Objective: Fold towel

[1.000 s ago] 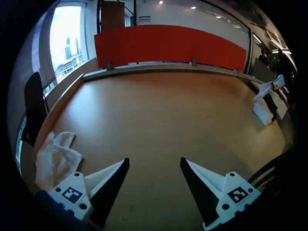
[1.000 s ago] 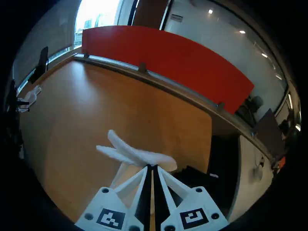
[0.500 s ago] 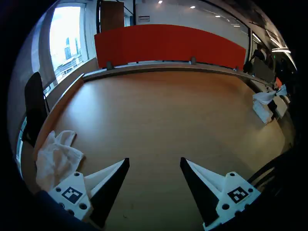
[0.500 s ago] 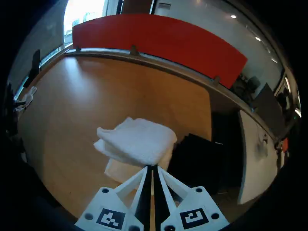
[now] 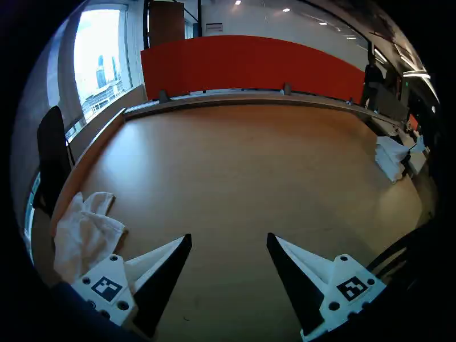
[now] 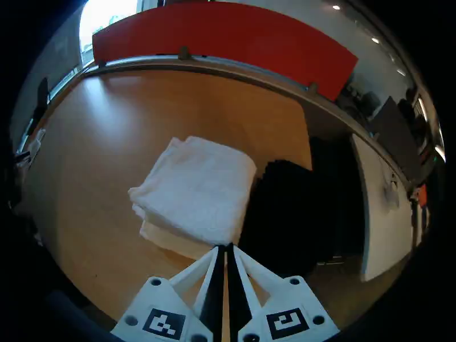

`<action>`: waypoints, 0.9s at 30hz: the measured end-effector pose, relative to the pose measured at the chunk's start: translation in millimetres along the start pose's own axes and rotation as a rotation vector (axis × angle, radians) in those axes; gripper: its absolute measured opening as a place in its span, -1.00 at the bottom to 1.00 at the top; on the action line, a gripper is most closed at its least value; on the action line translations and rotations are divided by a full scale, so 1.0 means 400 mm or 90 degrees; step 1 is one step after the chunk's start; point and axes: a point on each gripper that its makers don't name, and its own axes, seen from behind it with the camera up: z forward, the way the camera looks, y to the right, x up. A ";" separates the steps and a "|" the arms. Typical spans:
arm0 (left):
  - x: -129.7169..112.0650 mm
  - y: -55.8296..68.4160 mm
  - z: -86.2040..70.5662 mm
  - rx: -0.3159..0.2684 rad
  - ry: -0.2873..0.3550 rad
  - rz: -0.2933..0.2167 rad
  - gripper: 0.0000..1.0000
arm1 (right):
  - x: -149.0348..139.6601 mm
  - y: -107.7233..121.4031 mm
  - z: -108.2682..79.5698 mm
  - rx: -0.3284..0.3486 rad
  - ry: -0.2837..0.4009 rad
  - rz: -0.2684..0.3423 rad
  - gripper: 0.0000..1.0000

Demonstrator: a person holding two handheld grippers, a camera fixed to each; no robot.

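In the right gripper view a folded white towel (image 6: pixel 196 191) lies flat on top of a cream folded one (image 6: pixel 165 239) at the right edge of the wooden table (image 6: pixel 114 131). My right gripper (image 6: pixel 226 249) is shut, its tips pinching the top towel's near edge. In the left gripper view my left gripper (image 5: pixel 228 239) hovers open over bare table (image 5: pixel 239 165) with nothing between its fingers. A crumpled white towel (image 5: pixel 85 231) lies just left of its left finger. The folded stack (image 5: pixel 392 159) appears small at the far right.
A red divider panel (image 5: pixel 251 62) runs along the table's far edge. A dark chair (image 5: pixel 51 154) stands at the left by the window. Off the table's right edge, past the stack, is a black object (image 6: pixel 279 211) and a white desk (image 6: pixel 382 211).
My right gripper has carried the folded towel forward and down; it hung bunched in the air, and now it lies flat on the stack. The left gripper has stayed still and open.
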 end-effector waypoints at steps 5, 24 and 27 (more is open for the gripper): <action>-0.003 -0.002 0.001 0.001 -0.002 0.001 0.96 | -0.027 0.010 0.011 -0.008 -0.019 0.011 -0.94; -0.007 0.006 0.004 0.002 -0.006 0.003 0.96 | -0.062 0.035 0.038 -0.032 -0.061 0.023 -0.94; -0.007 0.006 0.003 0.003 -0.006 0.003 0.96 | -0.060 0.034 0.039 -0.030 -0.060 0.026 -0.95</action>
